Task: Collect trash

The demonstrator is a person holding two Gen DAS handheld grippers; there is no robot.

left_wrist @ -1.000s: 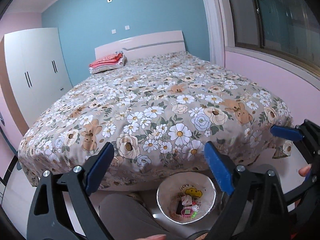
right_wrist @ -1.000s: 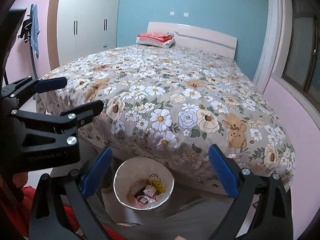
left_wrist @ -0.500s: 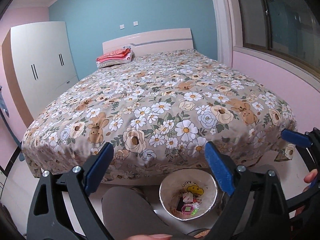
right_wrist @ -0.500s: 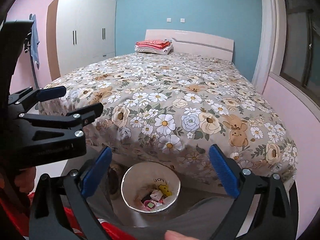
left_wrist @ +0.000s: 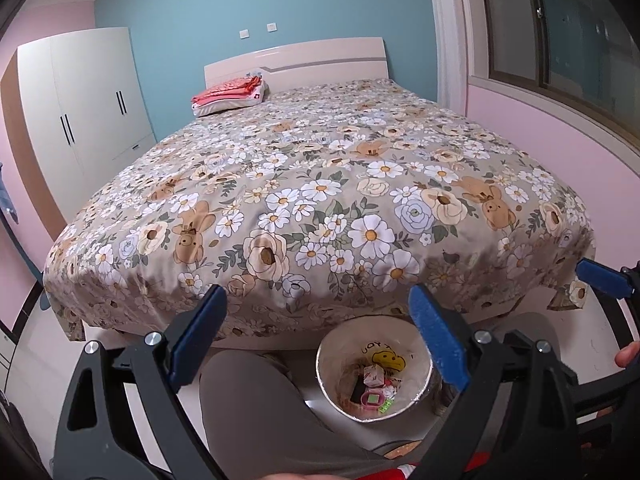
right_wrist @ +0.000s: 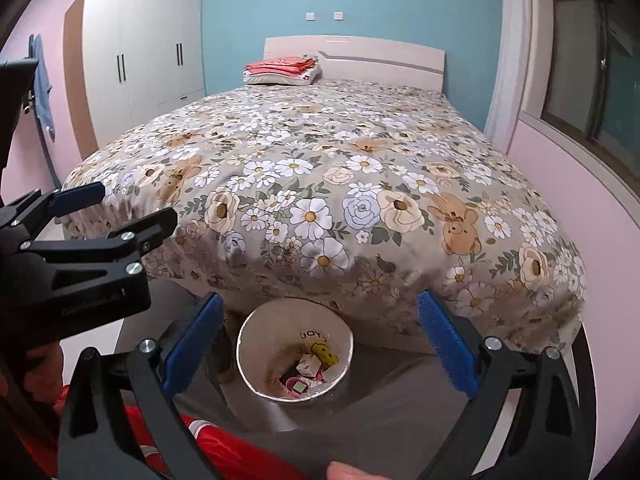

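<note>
A white trash bin [left_wrist: 346, 346] stands on the floor at the foot of the bed, between a person's legs. It holds several scraps [left_wrist: 374, 390], among them a small carton and a pink item. My left gripper [left_wrist: 317, 296] hovers above the bin, open, with nothing between its blue pads. The bin [right_wrist: 270, 330] and its trash [right_wrist: 306, 372] also show in the right wrist view, below my right gripper [right_wrist: 319, 300], which is open and empty as well. The left gripper [right_wrist: 132, 204] shows at the left of that view, and a right gripper pad [left_wrist: 604, 274] at the left wrist view's right edge.
A wide bed [left_wrist: 320, 184] with a floral cover fills the middle, with folded bedding [left_wrist: 228, 96] by the headboard. A white wardrobe [left_wrist: 88, 100] stands at the left and a window [left_wrist: 560, 40] at the right. The person's grey trouser leg [left_wrist: 256, 412] lies beside the bin.
Both grippers have drifted a little, so the bed and bin sit slightly differently in each view. Both stay open and empty, and the bin has not moved.
</note>
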